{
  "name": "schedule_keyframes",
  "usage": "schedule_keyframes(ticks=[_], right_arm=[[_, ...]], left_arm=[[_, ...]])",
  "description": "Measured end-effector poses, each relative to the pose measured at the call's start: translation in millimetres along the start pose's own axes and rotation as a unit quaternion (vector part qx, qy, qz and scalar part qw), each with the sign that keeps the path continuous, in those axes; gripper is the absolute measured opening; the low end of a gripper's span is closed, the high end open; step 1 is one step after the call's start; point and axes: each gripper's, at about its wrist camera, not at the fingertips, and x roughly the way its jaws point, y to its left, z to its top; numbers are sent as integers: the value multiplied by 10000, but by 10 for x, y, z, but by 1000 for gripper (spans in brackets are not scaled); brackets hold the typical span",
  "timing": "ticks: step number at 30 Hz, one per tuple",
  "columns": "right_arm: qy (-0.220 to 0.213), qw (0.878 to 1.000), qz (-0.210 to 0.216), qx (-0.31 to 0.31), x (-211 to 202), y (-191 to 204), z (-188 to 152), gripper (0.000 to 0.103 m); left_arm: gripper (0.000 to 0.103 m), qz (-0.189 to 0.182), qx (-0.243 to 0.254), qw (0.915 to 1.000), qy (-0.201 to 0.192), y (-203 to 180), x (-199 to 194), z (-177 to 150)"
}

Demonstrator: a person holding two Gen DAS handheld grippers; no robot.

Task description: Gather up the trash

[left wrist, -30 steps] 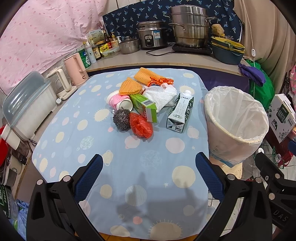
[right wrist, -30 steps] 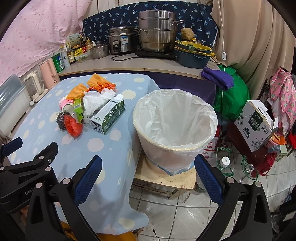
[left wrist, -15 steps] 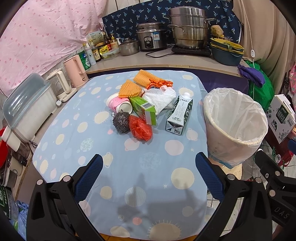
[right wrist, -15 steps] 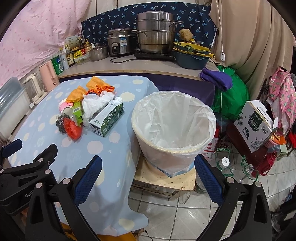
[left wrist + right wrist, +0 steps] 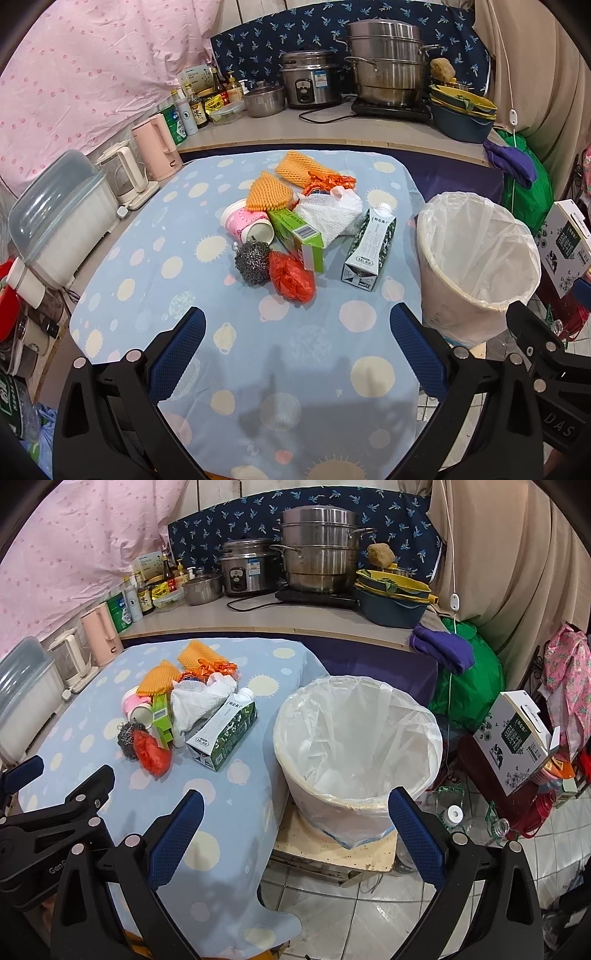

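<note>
Both views have drawn back slightly since a second ago; the trash pile sits a little farther from the left gripper, nothing on the cloth disturbed. Worktop under blue spotted cloth. Lined bin stands off its right edge on a low wooden stand, empty as far as shows. Trash is heaped mid-cloth, well apart from both grippers: milk carton lying nearest the bin, white crumpled paper, green box, two orange foam nets, pink cups, red bag, steel scourer touching the bag. Left jaws wide apart, empty. Right gripper jaws likewise spread, empty, facing the bin. Risks, judged: items overlap, so a grab may drag neighbours off the cloth; the carton's slick sides could slip; a low pinch may snag the cloth.
</note>
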Motion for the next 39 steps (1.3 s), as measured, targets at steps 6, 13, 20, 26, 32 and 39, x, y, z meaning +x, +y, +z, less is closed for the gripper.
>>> schedule_keyframes(ticks=[6, 13, 20, 26, 32, 39], right_arm=[[29, 10000, 9, -18, 66, 58, 113, 96], [58, 10000, 17, -17, 148, 122, 195, 96], [66, 10000, 13, -1, 176, 139, 226, 96], [85, 10000, -23, 38, 227, 138, 299, 96], [105, 9999, -65, 76, 262, 126, 316, 96], [120, 9998, -114, 93, 270, 111, 309, 96]], left_arm=[[95, 29, -37, 10000, 14, 52, 65, 85], [95, 50, -60, 10000, 27, 98, 152, 164], [95, 52, -42, 10000, 24, 114, 182, 195], [95, 21, -17, 10000, 18, 120, 245, 258], [95, 12, -2, 10000, -51, 98, 258, 286], [95, -30, 21, 10000, -31, 77, 285, 299]])
